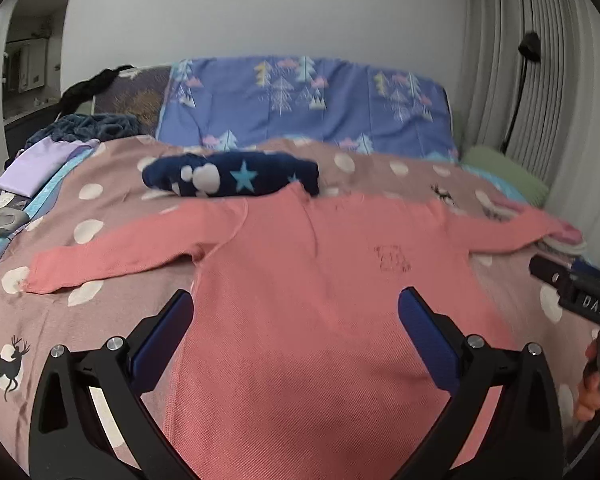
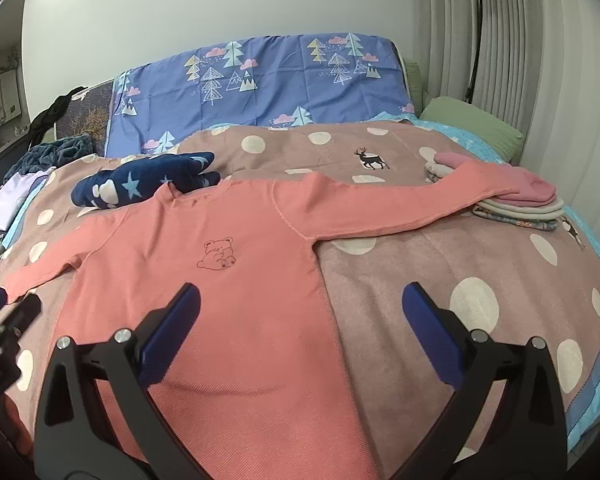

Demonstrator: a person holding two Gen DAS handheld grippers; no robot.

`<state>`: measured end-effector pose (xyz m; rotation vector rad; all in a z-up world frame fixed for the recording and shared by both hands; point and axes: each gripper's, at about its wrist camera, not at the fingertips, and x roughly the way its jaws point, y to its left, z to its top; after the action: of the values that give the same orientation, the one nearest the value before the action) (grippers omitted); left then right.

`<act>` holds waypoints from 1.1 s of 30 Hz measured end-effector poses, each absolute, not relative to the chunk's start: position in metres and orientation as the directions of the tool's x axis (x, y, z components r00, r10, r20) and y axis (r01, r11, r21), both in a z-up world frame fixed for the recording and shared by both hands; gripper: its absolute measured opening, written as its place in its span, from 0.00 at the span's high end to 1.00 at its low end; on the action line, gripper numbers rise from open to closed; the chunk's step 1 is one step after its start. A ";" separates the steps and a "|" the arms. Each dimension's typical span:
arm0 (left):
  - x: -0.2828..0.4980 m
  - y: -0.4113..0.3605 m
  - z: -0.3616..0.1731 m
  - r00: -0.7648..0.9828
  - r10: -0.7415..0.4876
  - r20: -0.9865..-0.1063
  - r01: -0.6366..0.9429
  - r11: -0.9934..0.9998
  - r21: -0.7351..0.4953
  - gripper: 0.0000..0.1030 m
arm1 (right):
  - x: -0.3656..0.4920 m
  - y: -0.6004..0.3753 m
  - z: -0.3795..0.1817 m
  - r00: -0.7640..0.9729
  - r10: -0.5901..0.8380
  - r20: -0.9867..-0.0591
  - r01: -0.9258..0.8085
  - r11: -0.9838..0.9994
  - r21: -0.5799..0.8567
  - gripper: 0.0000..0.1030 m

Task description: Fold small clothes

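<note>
Both hand-held grippers, left (image 1: pixel 296 308) and right (image 2: pixel 300 304), gape empty, seemingly just above the flat pink top (image 2: pixel 228 280)

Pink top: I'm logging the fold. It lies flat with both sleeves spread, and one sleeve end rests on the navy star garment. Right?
Nearly. The pink top lies flat, sleeves spread, but that sleeve end rests on the stack of folded clothes, not the navy star garment. The right wrist view shows it.

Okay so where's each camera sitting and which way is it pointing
Left wrist: on the left gripper, facing the headboard over the pink shirt; its open fingers show, with the right gripper and a hand at the edge.
Right wrist: on the right gripper, over the shirt's edge; its open fingers show.
Shared: shirt, navy garment, dotted blanket.
</note>
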<state>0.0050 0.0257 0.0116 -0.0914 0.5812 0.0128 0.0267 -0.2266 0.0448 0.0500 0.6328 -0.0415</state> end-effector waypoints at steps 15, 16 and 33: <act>0.004 0.016 0.003 0.814 -0.062 -0.577 0.027 0.997 -0.068 0.01 | 0.032 -0.220 0.034 0.778 -0.013 -0.628 0.030 0.999 0.017 0.02; 0.004 0.016 0.002 0.812 -0.063 -0.580 0.028 0.997 -0.069 0.01 | 0.032 -0.220 0.033 0.777 0.003 -0.630 0.019 0.999 0.027 0.02; 0.007 0.021 -0.003 0.802 -0.109 -0.588 0.057 0.993 -0.106 0.01 | 0.027 -0.219 0.036 0.827 0.047 -0.561 -0.018 0.998 0.056 0.02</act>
<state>0.0075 0.0213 -0.0029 -0.0848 0.6344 -0.0890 0.0268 -0.2188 0.0364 0.0490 0.5965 0.0345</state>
